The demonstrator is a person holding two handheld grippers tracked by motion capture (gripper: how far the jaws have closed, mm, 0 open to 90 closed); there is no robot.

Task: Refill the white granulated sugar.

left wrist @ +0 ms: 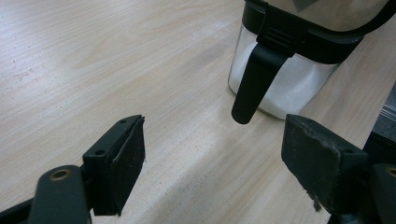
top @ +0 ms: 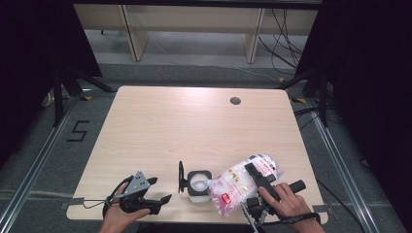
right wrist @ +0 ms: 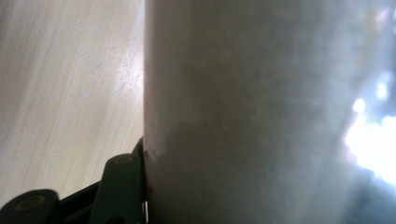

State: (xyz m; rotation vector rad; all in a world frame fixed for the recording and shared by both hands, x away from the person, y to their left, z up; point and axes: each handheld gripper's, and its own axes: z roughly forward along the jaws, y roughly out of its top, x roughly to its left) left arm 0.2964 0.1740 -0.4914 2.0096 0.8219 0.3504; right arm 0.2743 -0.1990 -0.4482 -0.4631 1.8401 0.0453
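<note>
— What's the left claw (top: 158, 190) doing, down at seven o'clock on the bench (top: 194, 121)?

— Resting there with its jaws wide apart, nothing between them. Just to its right, near six o'clock, sits the jar (top: 199, 185), lid (top: 181, 176) flipped up, white grains inside.

— And the bag (top: 245, 182)?

— At five o'clock, lying tilted with its corner over the jar's mouth. The right claw (top: 252, 171) is clamped across its middle; in the right gripper view the plastic (right wrist: 261, 112) presses against the jaw.

— Looks awkward to hold.

— I'd say so. It's soft and floppy, probably fairly heavy with those grains, and the film is slick. A grip on the middle lets the ends sag; I'd pinch nearer the pouring corner, or steady the jar with the idle claw.
</note>
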